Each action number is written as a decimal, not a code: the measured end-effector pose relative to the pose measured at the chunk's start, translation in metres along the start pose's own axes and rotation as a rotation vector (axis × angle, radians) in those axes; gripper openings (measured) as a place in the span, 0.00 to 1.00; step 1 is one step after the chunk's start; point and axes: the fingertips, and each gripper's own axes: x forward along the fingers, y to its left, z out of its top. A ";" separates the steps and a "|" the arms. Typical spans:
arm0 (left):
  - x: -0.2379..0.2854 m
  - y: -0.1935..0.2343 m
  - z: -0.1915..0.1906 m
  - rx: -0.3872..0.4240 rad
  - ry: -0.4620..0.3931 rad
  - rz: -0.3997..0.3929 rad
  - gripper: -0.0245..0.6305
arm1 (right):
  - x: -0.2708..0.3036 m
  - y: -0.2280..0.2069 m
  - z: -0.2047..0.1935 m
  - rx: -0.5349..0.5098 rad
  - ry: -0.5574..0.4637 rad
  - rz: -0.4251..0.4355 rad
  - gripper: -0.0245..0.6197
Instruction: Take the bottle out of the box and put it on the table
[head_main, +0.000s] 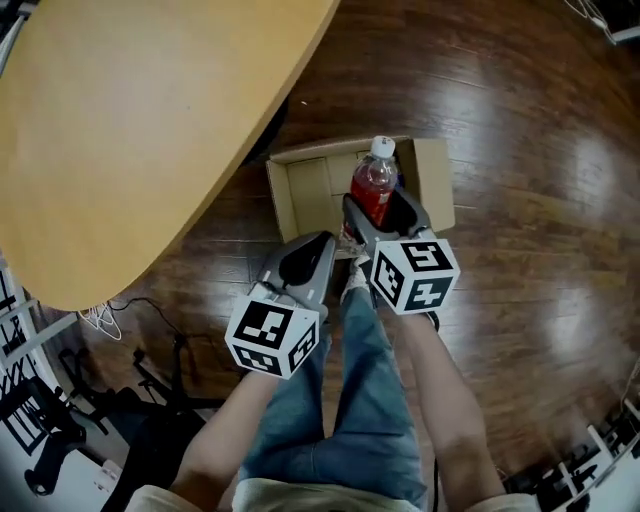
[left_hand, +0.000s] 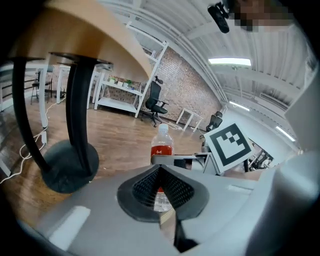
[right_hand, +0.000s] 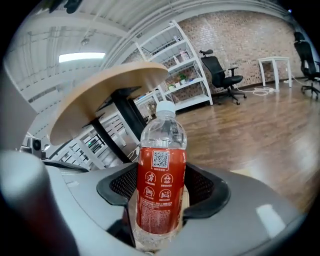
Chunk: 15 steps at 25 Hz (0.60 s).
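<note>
A clear bottle with a red label and white cap stands upright between the jaws of my right gripper, which is shut on its body. In the head view it sits over the open cardboard box on the wooden floor; I cannot tell whether its base still touches the box. The right gripper view shows the bottle clamped between the black pads. My left gripper is shut and holds nothing, just left of the bottle and nearer me. From the left gripper view, the bottle shows beyond the closed jaws.
A round wooden table fills the upper left, its edge close to the box; its black pedestal base stands on the floor. The person's jeans-clad legs are below the grippers. Cables and a black chair base lie lower left.
</note>
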 end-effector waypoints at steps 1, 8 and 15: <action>-0.013 -0.002 0.008 0.004 -0.011 0.004 0.03 | -0.010 0.013 0.010 -0.014 -0.013 0.001 0.48; -0.075 -0.026 0.076 0.007 -0.083 0.033 0.03 | -0.075 0.079 0.088 -0.092 -0.092 0.032 0.48; -0.128 -0.044 0.139 0.032 -0.186 0.034 0.03 | -0.133 0.132 0.149 -0.151 -0.185 0.066 0.48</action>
